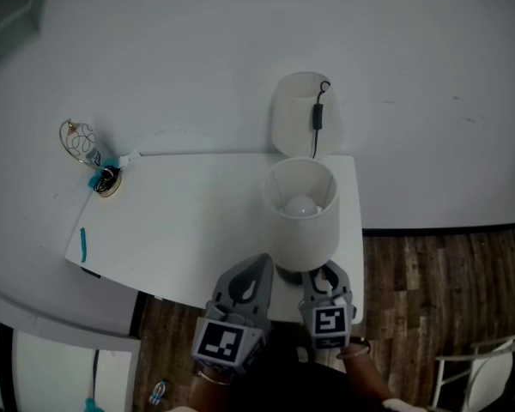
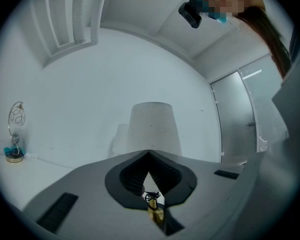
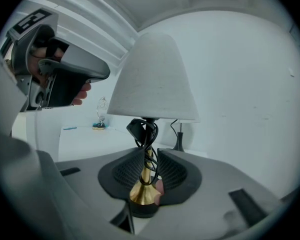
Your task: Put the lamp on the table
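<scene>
Table (image 1: 189, 221), white, set against a white wall; the largest item. Lamp (image 1: 300, 217), white shade over a brass stem (image 3: 148, 170) with a black cord (image 3: 140, 130) wound round it. It is seen upright at the table's near right edge, and its dark base is judged to be resting on the top. Second lamp (image 1: 302, 118), placed behind the first at the wall. Right gripper (image 3: 151, 156), held directly before the lamp. The stem is taken between its jaws and its upright long axis is crossed by them squarely. One pad is laid against the cord, a sliver of light is left on the other side, so a firm clamp is not yet shown. Left gripper (image 2: 149, 154), carried beside the shade and clear of the lamp; its jaws are closed tip to tip, and a small brass bit low behind the tips cannot be identified. The right hand is thus much the nearer for any carry. Wire ornament (image 1: 87, 148), at the far left corner. Teal pen (image 1: 83, 244), at the left edge.
</scene>
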Motion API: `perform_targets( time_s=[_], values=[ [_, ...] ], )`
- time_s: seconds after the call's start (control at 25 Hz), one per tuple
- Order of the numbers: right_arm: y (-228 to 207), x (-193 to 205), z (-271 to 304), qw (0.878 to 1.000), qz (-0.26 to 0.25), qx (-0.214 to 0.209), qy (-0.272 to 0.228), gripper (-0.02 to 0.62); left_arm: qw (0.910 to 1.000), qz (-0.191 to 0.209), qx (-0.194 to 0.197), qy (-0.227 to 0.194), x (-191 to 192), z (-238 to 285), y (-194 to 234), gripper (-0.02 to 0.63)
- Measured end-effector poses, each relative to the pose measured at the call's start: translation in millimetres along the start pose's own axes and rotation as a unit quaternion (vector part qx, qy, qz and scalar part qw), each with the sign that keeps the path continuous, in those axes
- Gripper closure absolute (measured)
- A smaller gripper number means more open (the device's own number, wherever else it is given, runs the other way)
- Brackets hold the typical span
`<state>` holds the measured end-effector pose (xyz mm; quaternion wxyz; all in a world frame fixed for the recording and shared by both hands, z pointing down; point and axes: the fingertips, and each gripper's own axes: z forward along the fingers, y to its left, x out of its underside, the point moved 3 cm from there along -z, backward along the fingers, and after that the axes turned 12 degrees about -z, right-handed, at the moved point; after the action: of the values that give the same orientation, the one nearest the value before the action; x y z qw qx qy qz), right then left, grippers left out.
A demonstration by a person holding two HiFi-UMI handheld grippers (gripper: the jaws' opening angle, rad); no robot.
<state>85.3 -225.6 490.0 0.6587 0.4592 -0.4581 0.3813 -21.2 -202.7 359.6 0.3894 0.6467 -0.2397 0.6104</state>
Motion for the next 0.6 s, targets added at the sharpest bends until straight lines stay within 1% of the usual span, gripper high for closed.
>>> perform_targets(
  time_s=[0.28,0.44,0.48,0.6],
  values=[
    [2.0,-1.9,-2.4,1.0,-0.006,-0.009,0.007,0.508,0.9999,0.001,-0.01,-0.007,-6.6,-8.4,1.7,0.603],
    [-2.0,-0.9,-4.4,1.0,-0.003,-0.002,0.015,0.509,0.9999,0.002,-0.012,-0.008,-7.8,-10.3,3.2,0.603],
    [-2.8,-0.7,-5.1,1.0,-0.003,0.0,0.017,0.523,0.9999,0.001,-0.012,-0.009,-8.0,-10.6,3.8,0.603],
    [-3.8,-1.4,-6.9,1.0,-0.004,0.003,0.017,0.528,0.9998,-0.001,-0.013,-0.012,-8.5,-11.7,5.8,0.603]
  ],
)
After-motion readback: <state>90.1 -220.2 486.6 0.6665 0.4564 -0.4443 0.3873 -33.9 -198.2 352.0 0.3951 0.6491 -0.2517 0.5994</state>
